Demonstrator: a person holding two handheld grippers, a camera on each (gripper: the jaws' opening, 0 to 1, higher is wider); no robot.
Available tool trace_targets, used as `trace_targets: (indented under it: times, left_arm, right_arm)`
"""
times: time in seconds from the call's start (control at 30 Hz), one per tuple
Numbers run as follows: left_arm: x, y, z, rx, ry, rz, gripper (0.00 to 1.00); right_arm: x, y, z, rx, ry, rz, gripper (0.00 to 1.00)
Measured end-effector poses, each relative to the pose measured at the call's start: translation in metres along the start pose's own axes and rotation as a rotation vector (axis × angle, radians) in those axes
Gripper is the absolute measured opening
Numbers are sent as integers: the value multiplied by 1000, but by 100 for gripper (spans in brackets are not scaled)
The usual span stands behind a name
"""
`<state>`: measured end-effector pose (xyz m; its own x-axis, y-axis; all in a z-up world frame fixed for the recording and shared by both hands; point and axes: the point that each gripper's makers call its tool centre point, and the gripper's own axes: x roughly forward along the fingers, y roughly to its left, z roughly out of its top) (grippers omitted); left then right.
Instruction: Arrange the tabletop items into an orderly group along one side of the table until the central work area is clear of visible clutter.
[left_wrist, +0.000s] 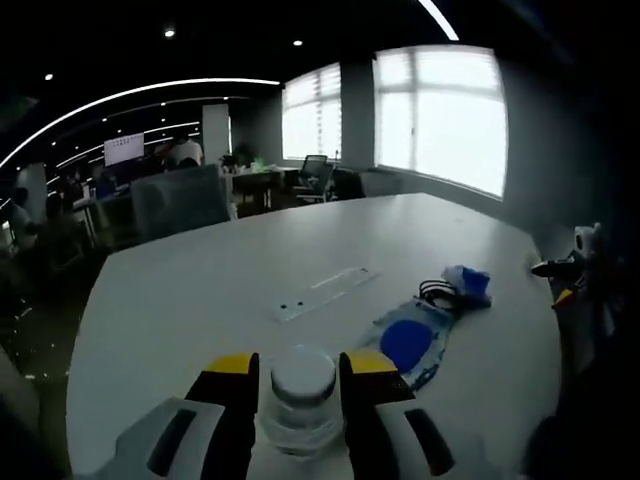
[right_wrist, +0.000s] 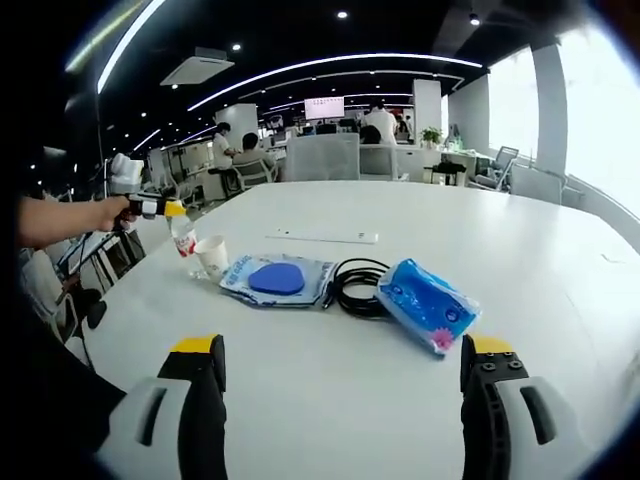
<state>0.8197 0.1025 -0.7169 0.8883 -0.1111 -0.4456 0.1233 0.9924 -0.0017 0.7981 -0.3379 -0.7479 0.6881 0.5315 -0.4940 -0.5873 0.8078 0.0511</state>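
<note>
At the near left edge of the white bench (right_wrist: 560, 290), the left tool (left_wrist: 302, 385) pinches a clear bottle (left_wrist: 302, 400) beside a paper cup (right_wrist: 211, 256). The right tool (right_wrist: 340, 385) hangs spread, nearer than the blue-disc packet (right_wrist: 277, 279), black cable (right_wrist: 358, 284) and blue pouch (right_wrist: 428, 304).

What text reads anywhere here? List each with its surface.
None can be read.
Blue pack: print too blurred.
Flat pouch: markings too small.
Bottle: no readable label.
Far screen: bright, content illegible.
</note>
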Motion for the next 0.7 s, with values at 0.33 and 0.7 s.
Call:
trace_targets:
  times: [0.33,0.7]
  left_arm:
    - [-8,-5,-6,-111,-75,257,31]
    - [-14,1,-7,-106,-120,452,23]
  right_arm:
    - [3,4,-7,-14,19,26,94]
    - [-1,6,-14,-24,34,34,94]
